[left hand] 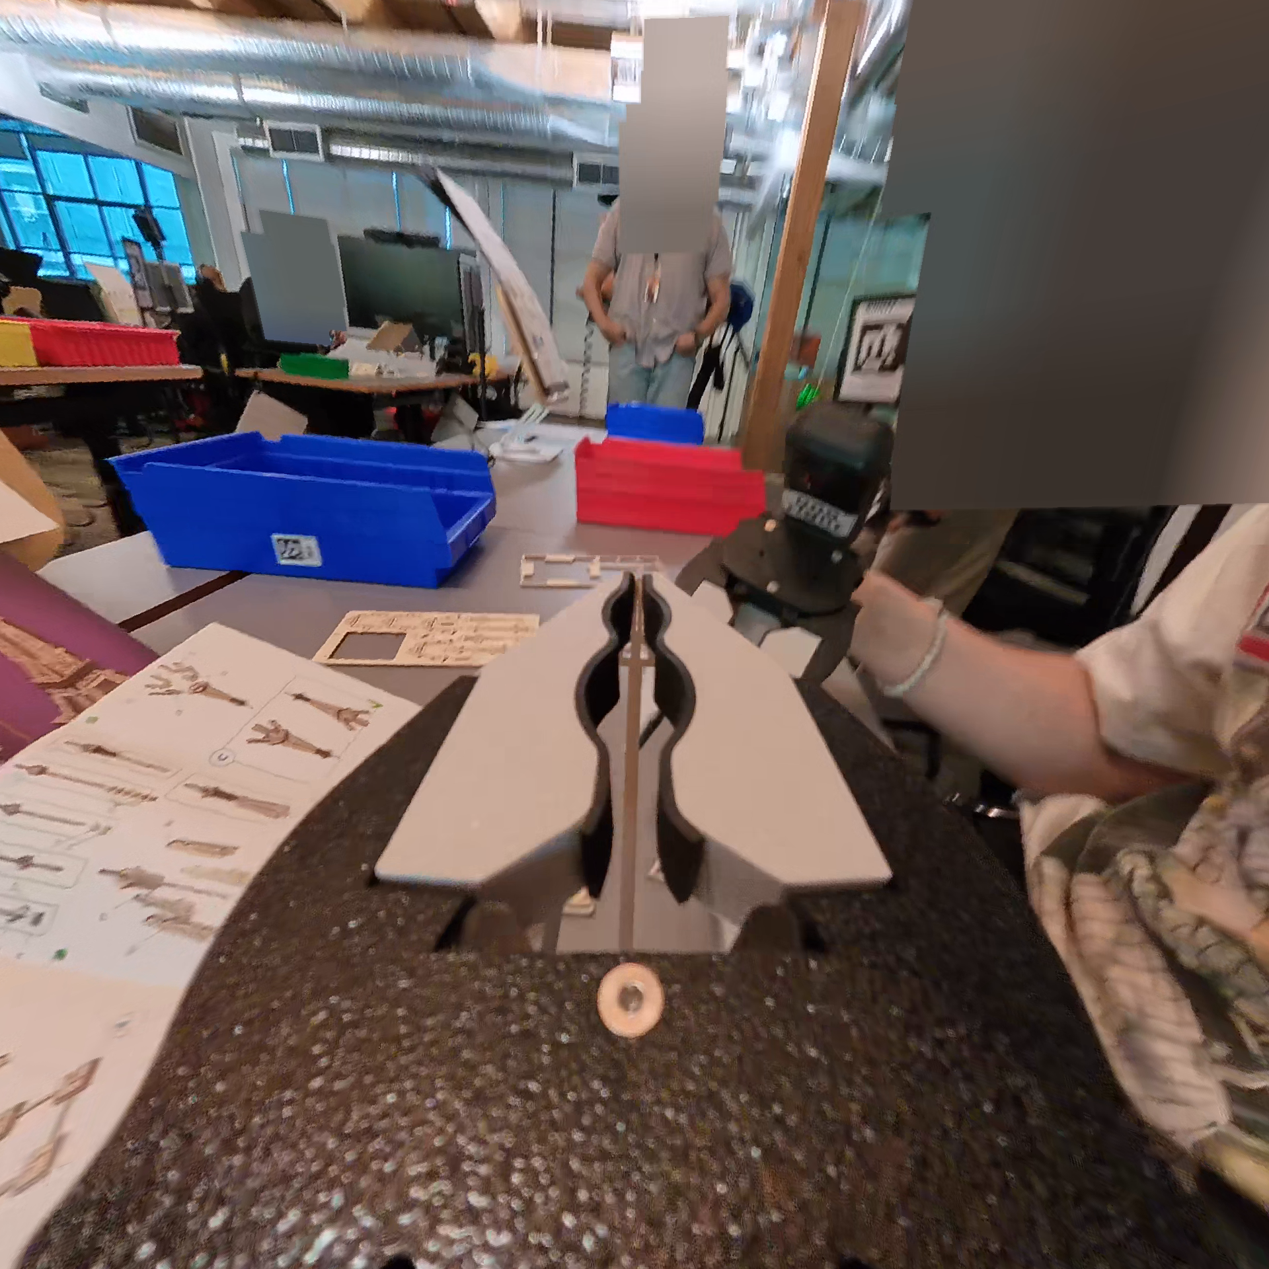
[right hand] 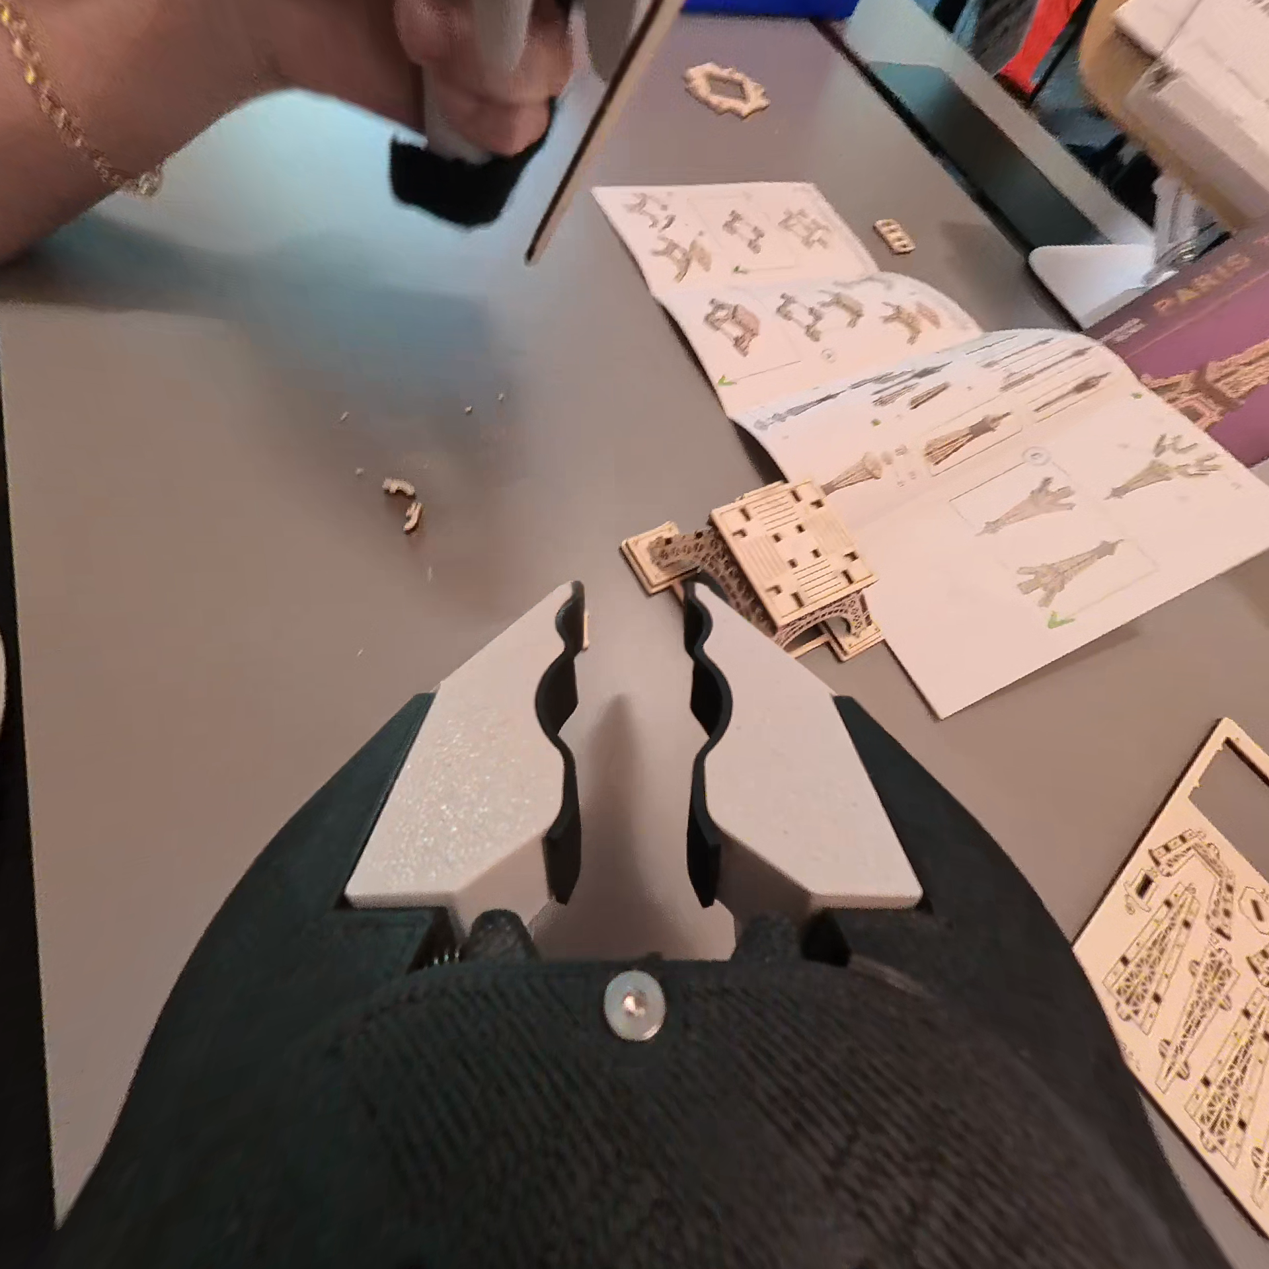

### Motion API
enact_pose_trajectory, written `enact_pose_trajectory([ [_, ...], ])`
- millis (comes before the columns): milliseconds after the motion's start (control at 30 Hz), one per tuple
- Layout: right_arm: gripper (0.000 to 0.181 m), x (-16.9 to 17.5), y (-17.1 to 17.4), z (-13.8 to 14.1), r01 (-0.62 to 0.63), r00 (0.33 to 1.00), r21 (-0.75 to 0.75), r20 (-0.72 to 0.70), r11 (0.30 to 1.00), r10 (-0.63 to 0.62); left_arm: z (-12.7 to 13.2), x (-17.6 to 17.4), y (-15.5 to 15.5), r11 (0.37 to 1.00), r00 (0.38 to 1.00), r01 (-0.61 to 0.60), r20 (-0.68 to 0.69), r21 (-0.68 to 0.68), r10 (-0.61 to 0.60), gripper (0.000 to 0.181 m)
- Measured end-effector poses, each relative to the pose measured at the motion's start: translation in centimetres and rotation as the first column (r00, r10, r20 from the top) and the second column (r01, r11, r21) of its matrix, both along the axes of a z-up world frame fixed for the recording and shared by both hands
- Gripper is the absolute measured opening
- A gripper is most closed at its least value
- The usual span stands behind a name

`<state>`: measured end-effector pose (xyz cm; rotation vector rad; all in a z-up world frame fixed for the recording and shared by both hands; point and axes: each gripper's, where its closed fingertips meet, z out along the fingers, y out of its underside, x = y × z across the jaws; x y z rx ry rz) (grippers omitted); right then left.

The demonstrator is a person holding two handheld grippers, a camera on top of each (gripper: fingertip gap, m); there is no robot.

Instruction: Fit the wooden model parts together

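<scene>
Left gripper (left hand: 635, 584) clamps a thin wooden sheet (left hand: 632, 755) edge-on — right gripper (right hand: 635, 611) gapes apart over bare table (right hand: 240, 618), tower model (right hand: 776, 570) just beside.

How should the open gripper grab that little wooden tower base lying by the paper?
Grip the flat square platform of the tower base across its two straight edges, coming from above with the right gripper. Those edges look solid and parallel; the lattice legs look thin and could snap. It lies tilted, so match that tilt.
</scene>
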<state>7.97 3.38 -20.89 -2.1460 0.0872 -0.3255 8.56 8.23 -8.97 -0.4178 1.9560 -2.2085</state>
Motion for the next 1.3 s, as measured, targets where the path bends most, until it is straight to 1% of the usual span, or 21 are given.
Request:
enact_pose_trajectory([
  [67, 0.026, 0.4, 0.8, 1.1, 0.038, 0.999, 0.070, -0.003, 0.997, -0.037, 0.9, 0.0, 0.3, 0.994, 0.999, 0.029, -0.043, -0.106, -0.033, 0.000],
  [167, 0.029, 0.6, 2.4, 3.2, 0.070, 0.997, 0.217, -0.030, 0.974, -0.065, 1.9, 0.1, 0.5, 0.969, 0.992, 0.054, -0.098, -0.241, -0.080, 0.000],
  [233, 0.032, 0.5, 3.2, 4.9, 0.069, 0.998, 0.315, -0.029, 0.946, -0.063, 2.0, 0.3, 0.3, 0.957, 0.988, 0.061, -0.121, -0.283, -0.099, 0.000],
  [300, 0.039, -0.1, 3.9, 6.5, 0.049, 0.998, 0.405, -0.046, 0.913, -0.033, 2.0, 0.2, -0.1, 0.948, 0.986, 0.075, -0.118, -0.309, -0.116, 0.000],
  [400, 0.043, -0.9, 5.0, 7.3, 0.034, 0.994, 0.480, -0.110, 0.876, 0.022, 2.5, -0.6, -0.7, 0.930, 0.983, 0.126, -0.084, -0.345, -0.164, 0.000],
  [467, 0.037, -1.5, 5.4, 7.6, 0.012, 0.988, 0.519, -0.135, 0.855, 0.069, 2.7, -1.3, -1.2, 0.919, 0.979, 0.168, -0.047, -0.356, -0.198, 0.000],
  [500, 0.030, -1.7, 5.5, 7.8, 0.002, 0.984, 0.542, -0.150, 0.841, 0.094, 2.8, -1.6, -1.3, 0.914, 0.976, 0.187, -0.037, -0.360, -0.214, 0.000],
  [600, 0.020, -2.1, 5.4, 8.3, -0.011, 0.972, 0.596, -0.183, 0.803, 0.150, 2.7, -1.7, -1.5, 0.913, 0.975, 0.195, -0.031, -0.359, -0.220, 0.000],
  [633, 0.018, -2.3, 5.4, 8.3, -0.024, 0.968, 0.602, -0.186, 0.798, 0.170, 2.7, -1.7, -1.5, 0.912, 0.975, 0.197, -0.030, -0.361, -0.222, 0.000],
  [767, 0.019, -2.3, 5.7, 7.9, -0.033, 0.976, 0.578, -0.159, 0.815, 0.151, 2.8, -1.8, -1.5, 0.902, 0.972, 0.206, -0.024, -0.379, -0.232, 0.000],
  [800, 0.016, -2.2, 5.8, 7.8, -0.032, 0.979, 0.571, -0.149, 0.820, 0.141, 2.8, -1.7, -1.5, 0.903, 0.972, 0.205, -0.026, -0.377, -0.232, 0.000],
  [867, 0.002, -2.2, 5.9, 7.8, -0.040, 0.983, 0.566, -0.126, 0.824, 0.134, 2.6, -1.8, -1.7, 0.909, 0.973, 0.206, -0.025, -0.363, -0.230, 0.000],
  [967, 0.002, -1.9, 5.7, 7.5, -0.038, 0.984, 0.546, -0.125, 0.837, 0.126, 2.3, -1.7, -1.8, 0.924, 0.976, 0.196, -0.020, -0.327, -0.215, 0.000],
  [1067, 0.001, -1.3, 5.1, 6.6, -0.020, 0.989, 0.501, -0.120, 0.865, 0.092, 1.5, -1.7, -2.0, 0.950, 0.981, 0.185, -0.017, -0.253, -0.195, 0.000],
  [1167, 0.001, -0.6, 4.5, 5.4, -0.011, 0.996, 0.431, -0.079, 0.902, 0.049, 0.3, -1.8, -2.3, 0.976, 0.985, 0.168, -0.007, -0.135, -0.171, 0.001],
  [1300, 0.001, 0.9, 3.5, 4.1, 0.037, 0.999, 0.352, -0.012, 0.935, -0.035, -1.0, -1.4, -2.5, 0.995, 0.994, 0.101, 0.028, 0.023, -0.102, 0.015],
])
